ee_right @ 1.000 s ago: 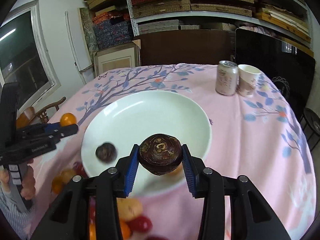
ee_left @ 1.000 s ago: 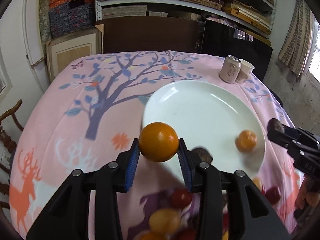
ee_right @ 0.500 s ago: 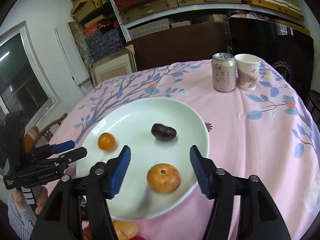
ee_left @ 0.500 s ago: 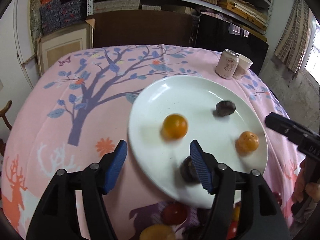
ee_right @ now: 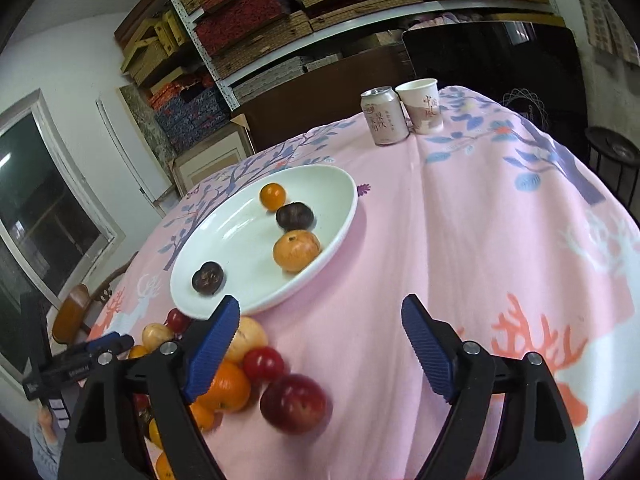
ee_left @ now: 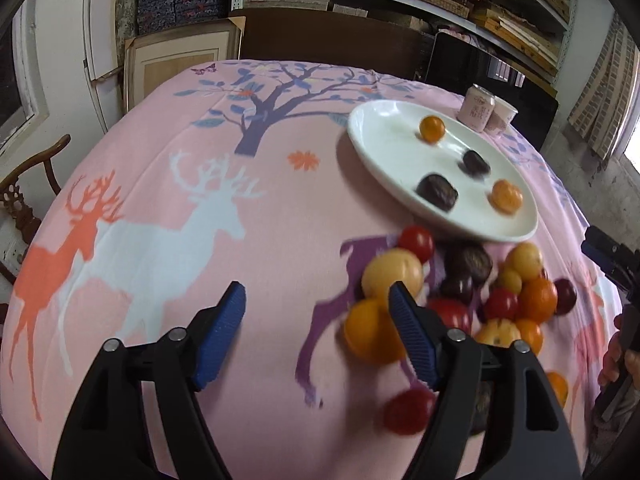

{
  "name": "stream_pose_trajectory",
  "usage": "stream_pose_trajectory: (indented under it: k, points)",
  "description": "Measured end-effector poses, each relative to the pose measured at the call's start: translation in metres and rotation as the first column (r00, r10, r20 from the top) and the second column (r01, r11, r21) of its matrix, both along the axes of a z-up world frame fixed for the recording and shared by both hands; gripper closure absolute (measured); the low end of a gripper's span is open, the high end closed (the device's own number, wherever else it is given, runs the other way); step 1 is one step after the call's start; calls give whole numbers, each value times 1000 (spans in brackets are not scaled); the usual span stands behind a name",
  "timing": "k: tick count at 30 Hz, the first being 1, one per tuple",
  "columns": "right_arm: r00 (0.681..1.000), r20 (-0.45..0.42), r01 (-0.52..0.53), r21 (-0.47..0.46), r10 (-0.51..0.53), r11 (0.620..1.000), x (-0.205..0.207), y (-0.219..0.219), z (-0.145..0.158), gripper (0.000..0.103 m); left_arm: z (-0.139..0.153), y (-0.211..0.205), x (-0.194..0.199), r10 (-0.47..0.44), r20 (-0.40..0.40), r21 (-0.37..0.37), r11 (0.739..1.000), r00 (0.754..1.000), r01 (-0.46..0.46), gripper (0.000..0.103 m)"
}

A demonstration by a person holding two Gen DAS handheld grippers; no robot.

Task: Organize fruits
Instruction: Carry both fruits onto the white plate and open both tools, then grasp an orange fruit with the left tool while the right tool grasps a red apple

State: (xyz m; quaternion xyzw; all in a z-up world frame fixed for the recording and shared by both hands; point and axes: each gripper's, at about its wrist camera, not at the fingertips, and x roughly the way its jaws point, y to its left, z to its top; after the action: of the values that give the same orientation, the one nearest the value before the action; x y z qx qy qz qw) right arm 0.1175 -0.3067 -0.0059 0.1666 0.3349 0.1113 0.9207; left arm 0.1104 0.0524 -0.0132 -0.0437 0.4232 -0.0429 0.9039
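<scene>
We see the left hand-held gripper [ee_left: 316, 312] released, its jaws having just been opening, with only the pink cloth of the table [ee_left: 168, 208] between its blue pads; the pile of loose fruit [ee_left: 472, 296] lies just to its right, near us, a yellow piece touching the right pad in view. Farther and to the right sits the white plate [ee_left: 384, 120], oval in this view, its long axis running from far left to near right. On it lie a small orange [ee_left: 432, 129] at the far end, two dark fruits [ee_left: 438, 192] in the middle and a tangerine [ee_left: 506, 196] toward the near right. Beyond the plate stand a can [ee_left: 476, 107] and a paper cup [ee_left: 502, 119], both upright and side by side. Our right hand-held gripper [ee_right: 320, 340] is also released, jaws just opened, nothing between them; a red apple [ee_right: 295, 403] lies near its left pad.
</scene>
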Motion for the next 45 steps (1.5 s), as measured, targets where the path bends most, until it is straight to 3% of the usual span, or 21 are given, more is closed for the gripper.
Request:
stream_pose_trajectory:
  k: [8, 13, 19, 23, 25, 27, 38, 45]
  points:
    - [1000, -22, 9, 29, -9, 1000, -3, -4, -7, 19, -2, -10, -12, -55, -5, -3, 999, 998, 55, 26]
    - [999, -42, 10, 28, -9, 1000, -3, -3, -9, 19, -18, -21, -14, -72, -70, 76, 994, 995, 77, 24]
    - [999, -38, 6, 23, -5, 1000, -5, -1, -9, 19, -10, -4, -17, 10, 0, 79, 997, 1000, -10, 25]
    - [999, -32, 0, 25, 0, 1000, -6, 1, -8, 19, -12, -19, -11, -43, 9, 146, 988, 999, 41, 32]
    - [1000, -27, -5, 22, 6, 1000, -7, 2, -7, 19, -12, -27, -7, -74, 17, 175, 982, 997, 70, 44]
    - [1000, -25, -9, 18, 9, 1000, -7, 3, -7, 19, -16, -30, -2, -123, -19, 127, 984, 992, 125, 59]
    - [998, -48, -44, -11, 43, 999, -9, 13, -10, 19, -19, -15, -21, -101, -46, 53, 993, 994, 104, 60]
    - [981, -113, -173, -153, 157, 973, -20, 53, -24, 19, -21, -16, -24, -96, -56, 56, 993, 994, 99, 62]
